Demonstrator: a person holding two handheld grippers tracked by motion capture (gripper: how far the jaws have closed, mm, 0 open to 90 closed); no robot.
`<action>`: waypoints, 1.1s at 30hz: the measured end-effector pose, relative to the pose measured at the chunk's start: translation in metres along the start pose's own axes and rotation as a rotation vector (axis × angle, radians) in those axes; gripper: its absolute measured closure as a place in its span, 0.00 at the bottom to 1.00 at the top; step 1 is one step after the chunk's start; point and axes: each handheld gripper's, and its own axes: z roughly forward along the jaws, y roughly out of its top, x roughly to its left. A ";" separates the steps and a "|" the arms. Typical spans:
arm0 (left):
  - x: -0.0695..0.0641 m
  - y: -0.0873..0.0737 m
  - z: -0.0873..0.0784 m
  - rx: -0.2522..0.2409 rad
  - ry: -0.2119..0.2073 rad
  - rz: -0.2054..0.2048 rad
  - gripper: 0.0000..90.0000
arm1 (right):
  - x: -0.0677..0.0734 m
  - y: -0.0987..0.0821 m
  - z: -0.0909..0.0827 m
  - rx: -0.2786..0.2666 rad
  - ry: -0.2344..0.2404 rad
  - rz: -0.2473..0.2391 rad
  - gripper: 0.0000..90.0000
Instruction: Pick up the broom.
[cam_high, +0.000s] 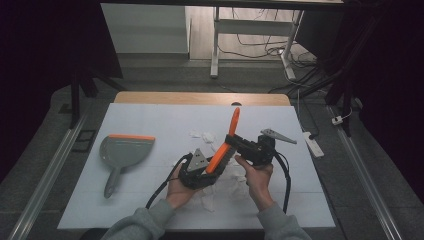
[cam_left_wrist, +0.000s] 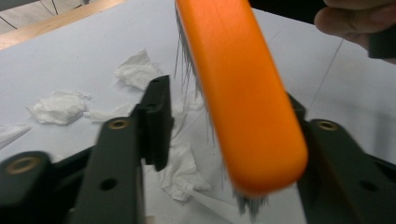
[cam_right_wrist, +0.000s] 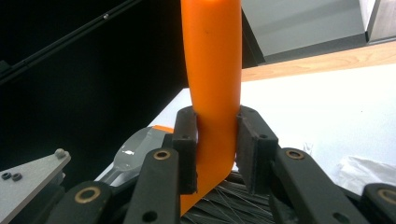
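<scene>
One orange brush (cam_high: 224, 150) is being held above the middle of the white surface (cam_high: 150, 200), tilted with its handle pointing up and far. The right hand-held gripper (cam_high: 239, 142) is clamping the handle, both pads pressing the orange plastic, as the right gripper view (cam_right_wrist: 212, 93) is showing. The left hand-held gripper (cam_high: 212, 167) is sitting at the brush's lower head end; in the left gripper view the orange back (cam_left_wrist: 238, 93) is lying between its two jaws, the right jaw seeming to be against it and the left pad standing a little apart, with grey bristles (cam_left_wrist: 187, 70) showing in the gap, so I cannot tell whether it is truly gripping. One grey dustpan (cam_high: 122, 152) with an orange edge is lying well apart at the left. Several crumpled white paper scraps (cam_high: 207, 136) are lying scattered under and around the brush; about six are countable in the high view, the rest being hidden by hands.
</scene>
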 end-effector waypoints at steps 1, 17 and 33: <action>0.002 -0.001 0.001 0.004 0.003 -0.013 0.74 | 0.000 -0.001 0.000 -0.001 0.001 0.012 0.79; 0.018 0.002 -0.009 0.036 0.005 -0.031 0.89 | 0.005 0.000 0.002 0.020 -0.001 -0.023 0.74; 0.037 0.011 -0.037 0.152 -0.006 0.061 0.89 | 0.016 0.021 -0.015 0.253 -0.022 -0.423 0.46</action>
